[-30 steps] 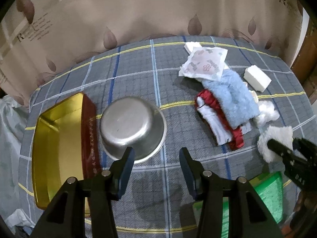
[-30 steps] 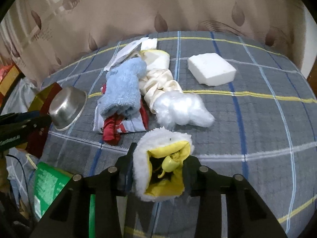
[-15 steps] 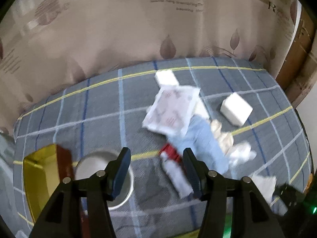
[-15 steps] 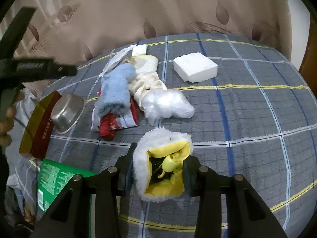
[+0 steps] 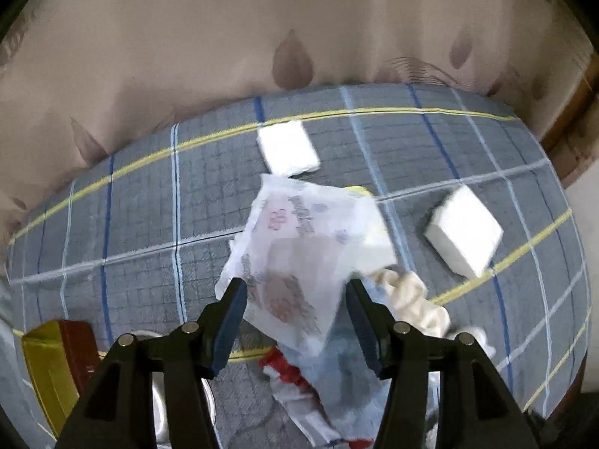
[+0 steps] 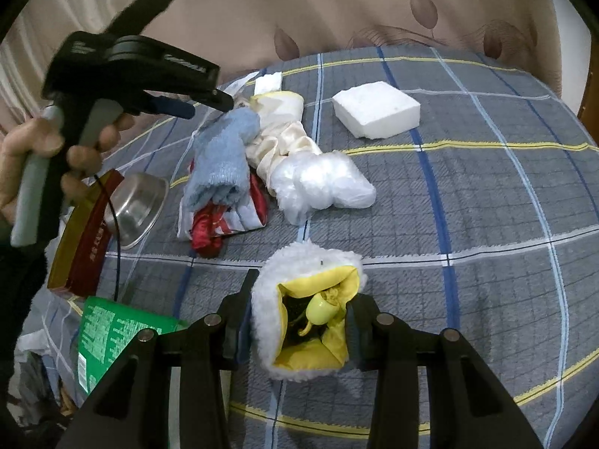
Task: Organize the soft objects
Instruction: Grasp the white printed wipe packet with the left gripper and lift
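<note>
My left gripper (image 5: 297, 321) hangs open over a pile of soft things, with a printed tissue packet (image 5: 299, 247) lying below, between its fingers and untouched. Under the packet lie a light blue towel (image 5: 337, 374), a red and white cloth (image 5: 288, 370) and a cream satin cloth (image 5: 415, 299). In the right wrist view the left gripper (image 6: 204, 106), held by a hand (image 6: 33, 149), hovers above the blue towel (image 6: 224, 157). My right gripper (image 6: 301, 299) is shut on a fluffy white pouch (image 6: 299, 262) with a yellow lining, just above the checked bedspread (image 6: 486, 224).
A white foam block (image 6: 374, 108) lies at the back right and a bag of white stuffing (image 6: 322, 183) beside the pile. To the left sit a steel bowl (image 6: 134, 205), a red and gold tin (image 6: 86, 235) and a green box (image 6: 108, 336). A curtain hangs behind.
My left gripper has swept from above the steel bowl to above the tissue packet and pile, its jaws a little wider. The right gripper and its pouch have stayed put.
</note>
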A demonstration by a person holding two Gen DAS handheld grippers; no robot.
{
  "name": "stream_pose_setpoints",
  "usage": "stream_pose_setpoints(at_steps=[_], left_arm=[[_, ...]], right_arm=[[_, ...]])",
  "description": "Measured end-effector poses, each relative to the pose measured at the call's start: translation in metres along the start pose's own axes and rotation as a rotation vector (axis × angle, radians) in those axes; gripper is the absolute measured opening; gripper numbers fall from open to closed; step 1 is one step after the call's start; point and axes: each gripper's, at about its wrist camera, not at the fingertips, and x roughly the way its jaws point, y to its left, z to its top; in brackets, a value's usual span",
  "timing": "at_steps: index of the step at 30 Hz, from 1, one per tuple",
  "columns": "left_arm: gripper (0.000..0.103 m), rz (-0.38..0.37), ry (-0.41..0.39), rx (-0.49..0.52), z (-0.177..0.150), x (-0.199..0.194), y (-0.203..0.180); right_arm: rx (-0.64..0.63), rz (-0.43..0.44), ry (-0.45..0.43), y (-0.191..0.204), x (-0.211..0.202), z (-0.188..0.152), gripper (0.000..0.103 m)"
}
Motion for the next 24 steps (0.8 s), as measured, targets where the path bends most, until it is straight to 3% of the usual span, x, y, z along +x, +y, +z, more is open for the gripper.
stream_pose_setpoints(at_steps=[7, 10, 14, 24], left_arm=[[0.054, -0.06, 0.026, -0.061, 0.001, 0.013, 0.015], [0.031, -0.086, 0.016, -0.077, 0.001, 0.01, 0.02], [0.014, -0.112, 0.009, -0.112, 0.002, 0.007, 0.028], [0.012, -0.127, 0.004, -0.117, -0.008, -0.011, 0.036]], right_arm=[[0.003, 0.002, 0.005, -0.002, 0.002, 0.0, 0.037], [0.003, 0.002, 0.01, -0.002, 0.003, 0.0, 0.037], [-0.004, 0.001, 0.01, 0.0, 0.003, -0.001, 0.037], [-0.018, -0.026, -0.007, 0.002, 0.0, 0.0, 0.037]])
